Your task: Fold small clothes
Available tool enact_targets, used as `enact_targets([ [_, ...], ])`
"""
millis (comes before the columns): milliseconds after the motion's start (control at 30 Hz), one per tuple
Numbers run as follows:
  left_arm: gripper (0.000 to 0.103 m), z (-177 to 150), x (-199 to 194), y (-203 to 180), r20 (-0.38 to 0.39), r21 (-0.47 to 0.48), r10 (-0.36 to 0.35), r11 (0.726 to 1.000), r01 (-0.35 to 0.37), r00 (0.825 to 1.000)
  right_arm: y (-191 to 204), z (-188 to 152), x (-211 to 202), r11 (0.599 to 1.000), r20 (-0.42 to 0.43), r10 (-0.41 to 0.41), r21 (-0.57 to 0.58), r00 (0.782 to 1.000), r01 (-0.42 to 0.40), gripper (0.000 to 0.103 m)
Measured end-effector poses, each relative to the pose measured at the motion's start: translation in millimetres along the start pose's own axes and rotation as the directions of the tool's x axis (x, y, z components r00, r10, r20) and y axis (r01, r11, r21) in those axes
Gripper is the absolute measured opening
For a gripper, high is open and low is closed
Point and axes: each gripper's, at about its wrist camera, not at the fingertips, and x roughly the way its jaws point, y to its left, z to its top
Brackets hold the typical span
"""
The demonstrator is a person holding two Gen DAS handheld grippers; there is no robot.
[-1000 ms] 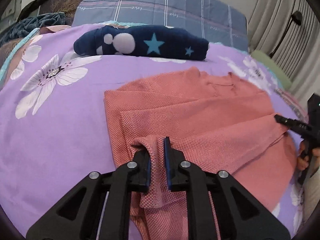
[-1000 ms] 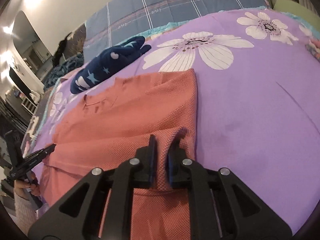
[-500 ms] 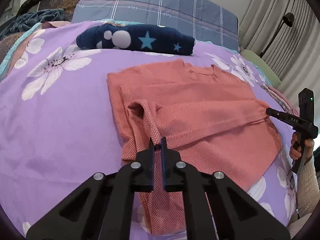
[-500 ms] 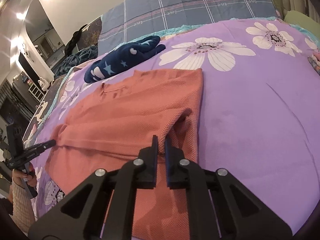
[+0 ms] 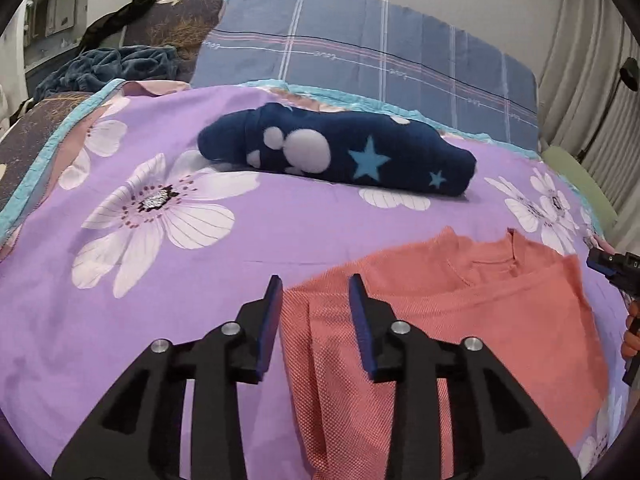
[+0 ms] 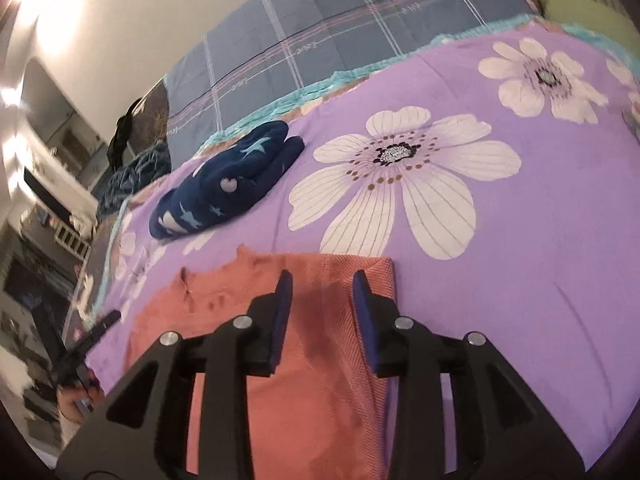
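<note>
1. Now the left tongs (image 5: 314, 294) stand wide open and hold nothing; the fingers (image 5: 269, 322) hang over the left edge of the shirt (image 5: 460, 320).
2. One finger is above the purple sheet (image 5: 160, 300), the other above the pink cloth.
3. Also the right tongs (image 6: 322, 294) are wide open with nothing between them, above the right part of the shirt (image 6: 320, 380), near its far right corner.
4. The shirt lies on the bed, folded so that a straight edge runs across it just below the collar (image 5: 510, 258).
5. Its collar points to the far side, toward the navy garment (image 5: 340, 152).
6. This navy piece, with stars and white dots, lies folded on the sheet well apart from the shirt, near the blue checked pillow (image 5: 380, 56).
7. In the left view the right tongs (image 5: 612, 268) show at the right border, beside the shirt edge.
8. In the right view the left tongs (image 6: 108, 320) show at the left, just beside the shirt.
</note>
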Motion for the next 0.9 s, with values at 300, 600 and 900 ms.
enact_targets([
  [300,0.044,-12.7,16.0,-8.0,-0.073,0.086,-0.031,0.996,0.037,0.997,12.0,-10.1,20.5,0.987,-0.052,-0.029,-0.157,0.998,0.021,0.037],
  [600,0.005,-12.9,27.8,-13.5,-0.094,0.123,-0.029,0.992,0.04,0.995,20.4,-12.1,35.1,0.984,-0.046,-0.037,-0.177,0.998,0.028,0.004],
  [900,0.004,4.4,-15.4,-21.9,0.052,0.124,-0.068,0.99,0.061,0.996,35.4,0.3,-7.8,0.977,0.086,0.007,-0.212,0.996,0.011,0.004],
])
